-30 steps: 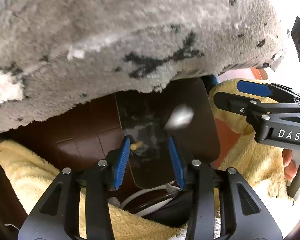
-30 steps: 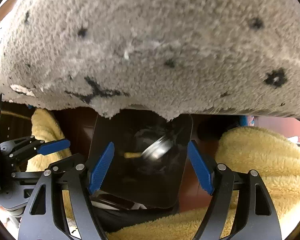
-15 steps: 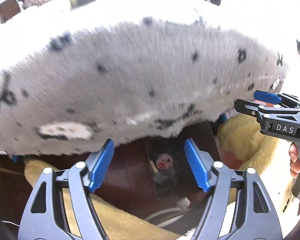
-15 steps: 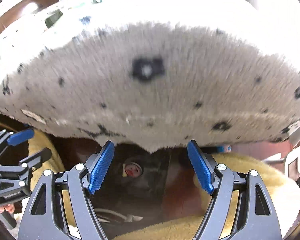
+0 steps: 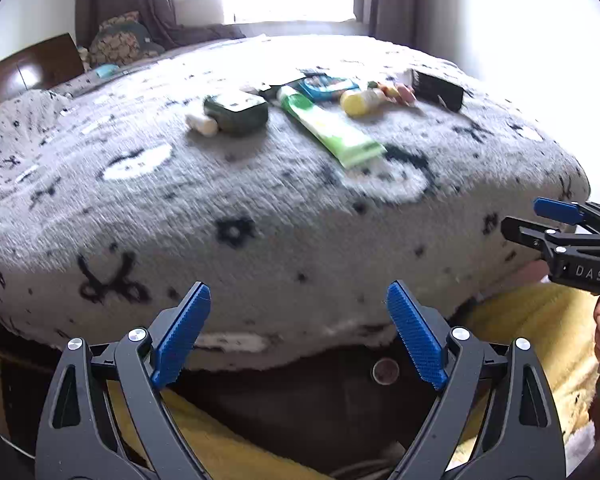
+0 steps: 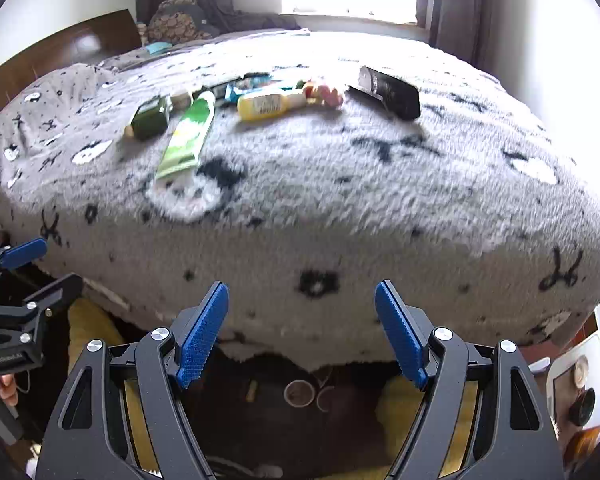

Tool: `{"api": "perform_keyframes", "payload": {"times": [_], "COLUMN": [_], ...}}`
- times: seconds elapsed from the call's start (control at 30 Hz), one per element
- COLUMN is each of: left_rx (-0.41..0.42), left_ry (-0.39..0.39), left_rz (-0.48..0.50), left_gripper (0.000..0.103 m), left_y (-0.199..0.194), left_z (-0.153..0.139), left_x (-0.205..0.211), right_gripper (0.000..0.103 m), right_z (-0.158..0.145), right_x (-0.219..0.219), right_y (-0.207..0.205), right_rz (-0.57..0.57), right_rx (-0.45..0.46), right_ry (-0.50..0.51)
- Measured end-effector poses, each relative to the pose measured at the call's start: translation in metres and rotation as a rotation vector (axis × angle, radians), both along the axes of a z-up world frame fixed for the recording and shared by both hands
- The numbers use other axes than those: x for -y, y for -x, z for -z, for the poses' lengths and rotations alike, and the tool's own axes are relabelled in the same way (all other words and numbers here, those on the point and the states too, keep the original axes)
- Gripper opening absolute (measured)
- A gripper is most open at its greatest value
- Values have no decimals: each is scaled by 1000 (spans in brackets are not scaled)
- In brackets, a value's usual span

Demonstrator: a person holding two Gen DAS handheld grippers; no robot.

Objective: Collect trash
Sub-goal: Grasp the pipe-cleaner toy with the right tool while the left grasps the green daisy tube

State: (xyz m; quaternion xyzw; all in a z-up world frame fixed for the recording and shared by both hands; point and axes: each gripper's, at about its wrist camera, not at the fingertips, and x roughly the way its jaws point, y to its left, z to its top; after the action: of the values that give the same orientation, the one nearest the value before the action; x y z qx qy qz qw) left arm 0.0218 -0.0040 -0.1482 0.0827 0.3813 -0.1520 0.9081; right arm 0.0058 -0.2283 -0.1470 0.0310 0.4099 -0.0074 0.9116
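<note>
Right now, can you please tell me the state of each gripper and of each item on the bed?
Left gripper: open, jaws just widened, nothing between them.
Right gripper: open, empty.
Green tube: lying flat on the blanket.
Yellow bottle: lying on its side.
Dark green box: resting on the blanket.
Black box: lying flat.
Blanket: spread over the bed, edge hanging down.

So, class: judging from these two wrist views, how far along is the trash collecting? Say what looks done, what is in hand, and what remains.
Done: at least one small round piece lies in the dark bin below the bed edge. In hand: nothing; the left gripper, whose jaws have just been opening, and the right gripper are open and empty. Left: the green tube, yellow bottle, dark green box and black box on the blanket.
</note>
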Motion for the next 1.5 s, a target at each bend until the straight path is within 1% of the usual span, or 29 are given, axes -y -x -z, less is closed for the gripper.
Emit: {"api": "perform_keyframes", "payload": {"times": [0.1, 0.27, 0.47, 0.7, 0.83, 0.93, 1.03, 1.1, 1.17, 1.23, 1.37, 1.4, 1.43, 1.47, 1.5], "left_rx": [14, 26, 29, 31, 4, -28, -65, -79, -93, -90, -108, -109, -110, -110, -110], "left_ry": [-3, -13, 11, 29, 48, 52, 41, 28, 23, 14, 24, 24, 26, 30, 29], "left_rz": [-16, -33, -35, -19, 2, 4, -9, -19, -33, -49, -66, -66, -67, -68, -68], "left_gripper": [85, 85, 85, 85, 85, 85, 84, 83, 81, 80, 76, 73, 68, 65, 58], "left_y": [-11, -33, -59, -98, -124, -143, -163, -175, -187, -196, -215, -218, -220, -222, -223], "left_z": [-5, -8, -14, -23, -22, -16, -5, 1, 6, 8, 13, 14, 14, 13, 12], "left_x": [-4, -6, -1, 20, 42, 57, 70, 77, 80, 82, 83, 83, 83, 83, 83], "right_gripper": [77, 77, 77, 77, 77, 75, 66, 63, 57, 56, 55, 54, 49, 41, 37], "right_z": [-10, -16, -20, -19, -16, -12, -7, -4, -3, -1, 2, 3, 3, 4, 4], "right_x": [4, 4, 7, 20, 30, 35, 38, 40, 41, 42, 40, 39, 38, 36, 34], "right_y": [-6, -24, -59, -113, -143, -163, -182, -194, -204, -215, -235, -240, -244, -246, -248], "right_rz": [9, 10, 12, 31, 28, 20, 15, 8, -3, -12, -28, -33, -38, -46, -56], "right_rx": [21, 38, 51, 44, 29, 24, 8, -3, -12, -14, -23, -27, -30, -32, -32], "right_ry": [6, 14, 23, 57, 68, 81, 99, 108, 110, 112, 115, 117, 119, 120, 121]}}
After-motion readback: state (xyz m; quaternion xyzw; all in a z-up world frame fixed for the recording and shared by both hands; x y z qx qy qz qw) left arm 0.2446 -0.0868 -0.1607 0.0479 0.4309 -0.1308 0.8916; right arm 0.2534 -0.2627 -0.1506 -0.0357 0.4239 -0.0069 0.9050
